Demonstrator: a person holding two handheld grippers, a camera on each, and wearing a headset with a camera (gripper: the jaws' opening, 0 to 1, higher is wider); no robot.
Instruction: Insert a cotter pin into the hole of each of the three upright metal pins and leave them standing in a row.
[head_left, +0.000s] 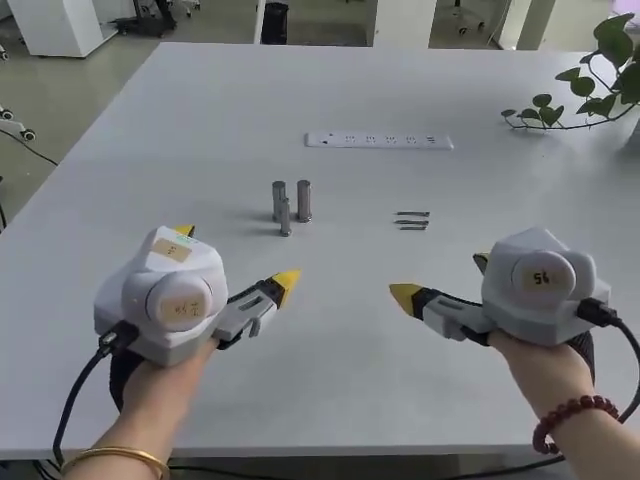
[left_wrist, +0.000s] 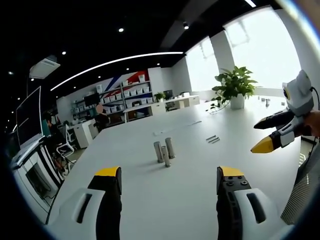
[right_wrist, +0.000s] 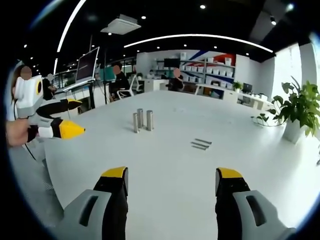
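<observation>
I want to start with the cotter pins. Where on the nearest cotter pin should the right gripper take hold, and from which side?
Probably best to come straight down from above with the right gripper, its fingers straddling the middle of the nearest cotter pin. It lies flat on the table, thin and long, so a sideways approach would leave little to close on.

The 3 metal pins (head_left: 290, 205) are silver-grey, the cotter pins (head_left: 412, 220) dark grey, the table (head_left: 350, 340) white. The left gripper (left_wrist: 169, 172) and right gripper (right_wrist: 172, 174) are white with yellow-tipped black jaws.
</observation>
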